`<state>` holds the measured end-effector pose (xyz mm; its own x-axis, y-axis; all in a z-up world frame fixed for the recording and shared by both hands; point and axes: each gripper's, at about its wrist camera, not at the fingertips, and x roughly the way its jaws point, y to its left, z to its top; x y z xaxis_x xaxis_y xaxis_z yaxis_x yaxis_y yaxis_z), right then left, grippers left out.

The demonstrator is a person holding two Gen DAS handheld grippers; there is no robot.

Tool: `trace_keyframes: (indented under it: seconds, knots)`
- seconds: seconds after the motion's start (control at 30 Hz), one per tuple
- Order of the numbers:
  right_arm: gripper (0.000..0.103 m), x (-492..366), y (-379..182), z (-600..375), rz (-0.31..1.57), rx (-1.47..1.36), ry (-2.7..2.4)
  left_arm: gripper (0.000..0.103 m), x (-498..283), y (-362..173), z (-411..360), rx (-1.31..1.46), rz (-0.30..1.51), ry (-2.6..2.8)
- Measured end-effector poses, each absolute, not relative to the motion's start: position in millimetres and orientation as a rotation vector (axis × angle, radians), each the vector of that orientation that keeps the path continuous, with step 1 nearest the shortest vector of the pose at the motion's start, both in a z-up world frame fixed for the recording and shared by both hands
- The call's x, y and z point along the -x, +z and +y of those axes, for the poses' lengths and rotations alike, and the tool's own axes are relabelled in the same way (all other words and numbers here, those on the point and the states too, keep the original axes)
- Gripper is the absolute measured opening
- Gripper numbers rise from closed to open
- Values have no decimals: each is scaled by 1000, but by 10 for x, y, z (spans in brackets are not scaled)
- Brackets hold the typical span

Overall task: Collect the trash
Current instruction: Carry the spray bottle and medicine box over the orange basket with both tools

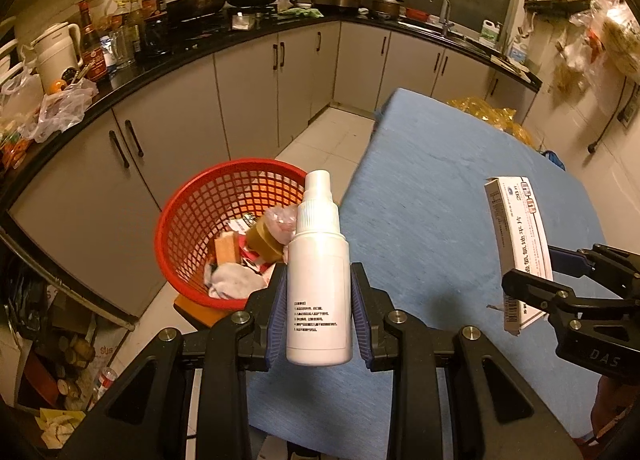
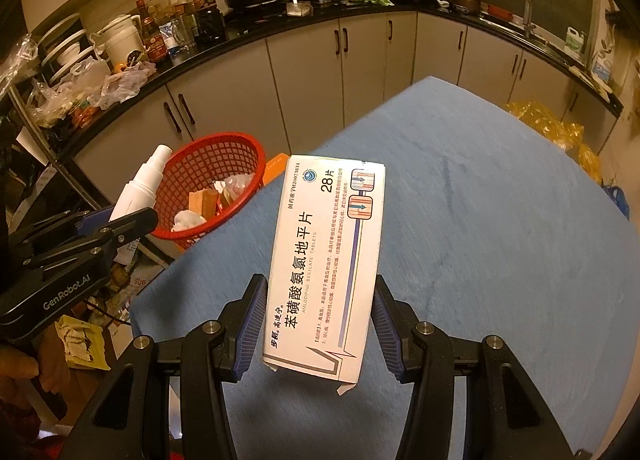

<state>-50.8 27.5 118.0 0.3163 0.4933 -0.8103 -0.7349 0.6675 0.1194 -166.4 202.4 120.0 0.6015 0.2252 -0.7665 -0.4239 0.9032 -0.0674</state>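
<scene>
My left gripper [image 1: 319, 286] is shut on a white spray bottle [image 1: 318, 292], held upright above the near left edge of the blue table [image 1: 440, 188]. The bottle [image 2: 140, 184] and left gripper [image 2: 120, 226] also show at the left of the right wrist view. My right gripper [image 2: 320, 296] is shut on a white medicine box [image 2: 328, 260] with printed text, held above the blue table [image 2: 480, 220]. The same box [image 1: 520, 244] appears at the right of the left wrist view. A red mesh basket [image 1: 192, 228] [image 2: 224, 152] with several pieces of trash stands beside the table's left edge.
A black L-shaped counter [image 1: 160, 60] crowded with bottles, pans and a white kettle [image 1: 56, 52] runs along the back over grey cabinets. Yellow bags [image 1: 496, 120] lie past the table's far right edge. Clutter and paper scraps [image 1: 60, 420] cover the floor at the left.
</scene>
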Motion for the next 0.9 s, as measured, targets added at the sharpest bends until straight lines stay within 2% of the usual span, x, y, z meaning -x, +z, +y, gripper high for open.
trace_keyframes:
  seconds: [0.9]
  knots:
    - [55, 428, 1285, 1300, 998, 310, 896, 29, 1655, 1081, 2882, 322, 857, 426]
